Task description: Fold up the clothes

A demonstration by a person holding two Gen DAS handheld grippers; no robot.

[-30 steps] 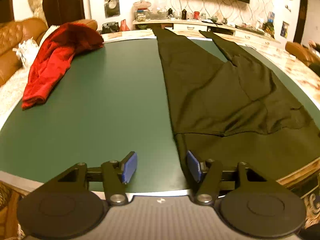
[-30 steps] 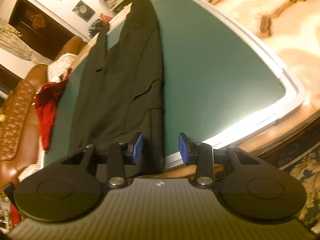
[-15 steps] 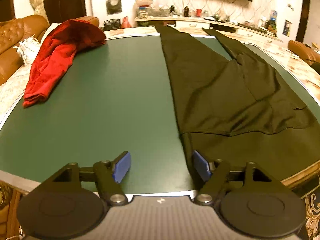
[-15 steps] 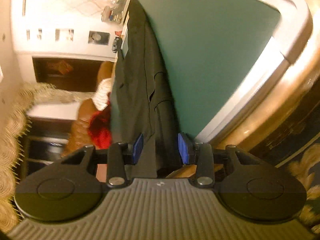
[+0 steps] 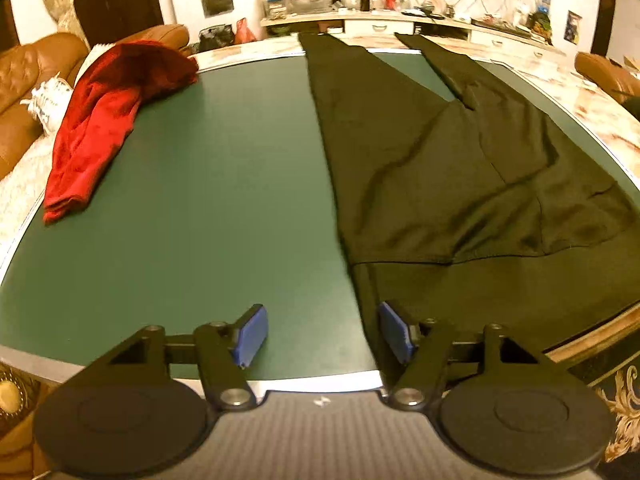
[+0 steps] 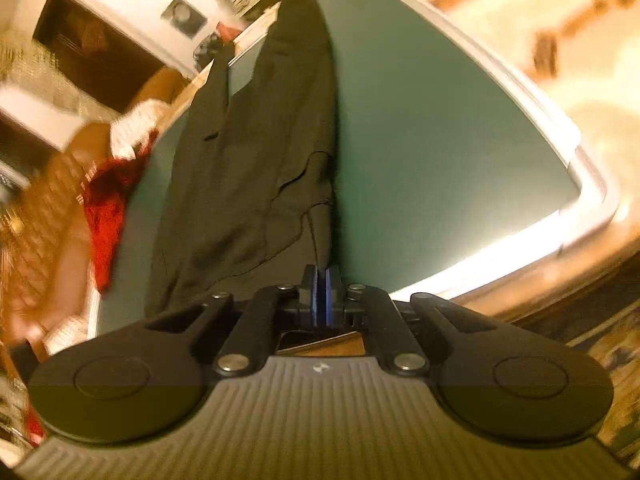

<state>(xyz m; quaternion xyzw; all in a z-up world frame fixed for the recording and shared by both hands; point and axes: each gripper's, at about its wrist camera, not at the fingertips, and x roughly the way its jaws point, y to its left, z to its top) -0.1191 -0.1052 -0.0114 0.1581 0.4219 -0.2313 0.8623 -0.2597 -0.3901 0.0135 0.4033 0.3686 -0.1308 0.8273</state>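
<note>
Black trousers (image 5: 460, 168) lie flat along the green table (image 5: 208, 200), waistband at the near edge. Right gripper (image 6: 321, 296) is clamped on the waistband corner; left gripper (image 5: 320, 336) is closing, nothing pinched yet. It should bite the hem edge squarely before any lift.

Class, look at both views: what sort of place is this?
Probably a home living room: a brown leather sofa, a cluttered sideboard along a patterned wall, and black trousers spread on a green table.
</note>
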